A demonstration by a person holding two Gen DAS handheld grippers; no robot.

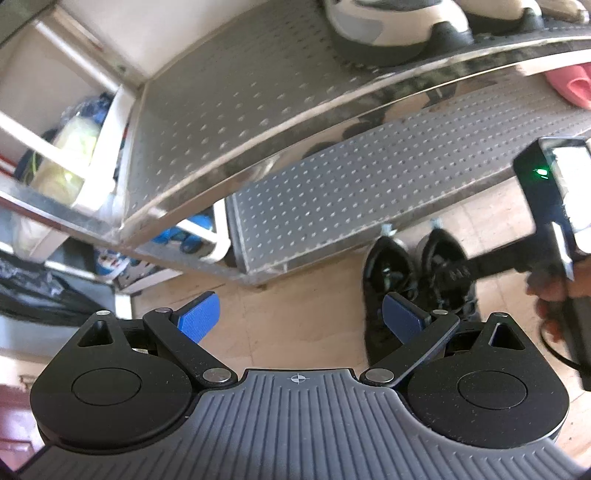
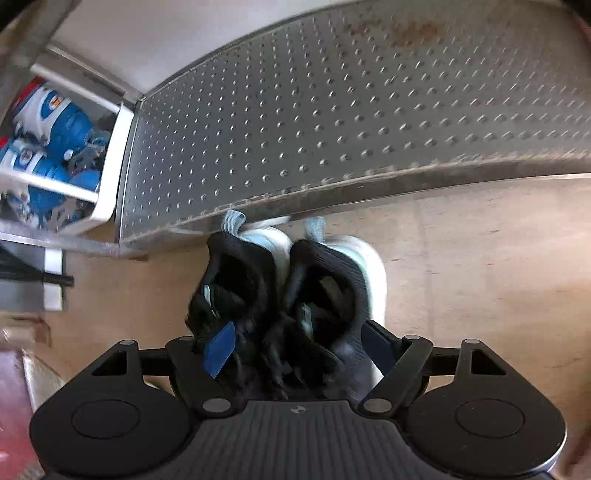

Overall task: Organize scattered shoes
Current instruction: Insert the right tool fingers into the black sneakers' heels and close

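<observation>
Two black shoes (image 1: 417, 280) sit side by side on the floor (image 1: 295, 321) at lower right of the left wrist view, partly hidden by the wide-open, empty left gripper (image 1: 301, 319). Light sneakers (image 1: 391, 26) on the perforated metal shelf (image 1: 258, 110) are cut off at the top edge.

Right wrist view: the right gripper (image 2: 295, 349) clamps the blurred pair at centre, heels just beside the shelf's edge. No writing is legible.

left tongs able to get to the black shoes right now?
Probably not: the right tongs are already clamped across the black shoes, crowding them. The left tongs are open, with bare floor between.
</observation>
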